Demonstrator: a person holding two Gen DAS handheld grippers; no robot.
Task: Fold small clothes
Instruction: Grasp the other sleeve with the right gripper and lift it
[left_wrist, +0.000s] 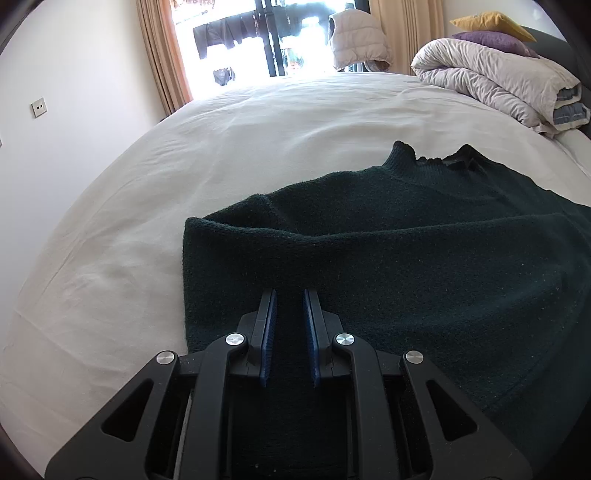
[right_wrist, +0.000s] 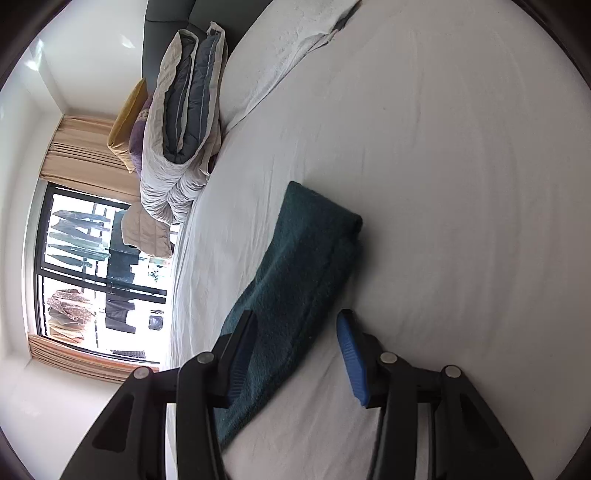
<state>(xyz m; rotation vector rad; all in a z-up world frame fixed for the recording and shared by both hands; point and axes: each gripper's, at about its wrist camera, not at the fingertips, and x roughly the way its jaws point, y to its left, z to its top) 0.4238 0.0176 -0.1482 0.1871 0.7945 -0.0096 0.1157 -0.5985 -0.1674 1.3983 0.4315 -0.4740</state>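
While left hand-held gripper (left_wrist: 290, 295) pinches dark green sweater (left_wrist: 424, 240), knit lies part-folded; right hand-held gripper (right_wrist: 299, 325) spread.

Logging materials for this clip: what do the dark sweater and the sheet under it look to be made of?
Sweater: a thick knit, probably wool or a wool blend, matte dark green with a fuzzy nap and a ribbed collar. Bed sheet: thin woven fabric, likely cotton, matte white with fine creases. Fibre content cannot be confirmed by look.

Dark green sweater (left_wrist: 406, 258), white bedsheet (left_wrist: 221, 147), blue-padded black left claw (left_wrist: 290, 295)
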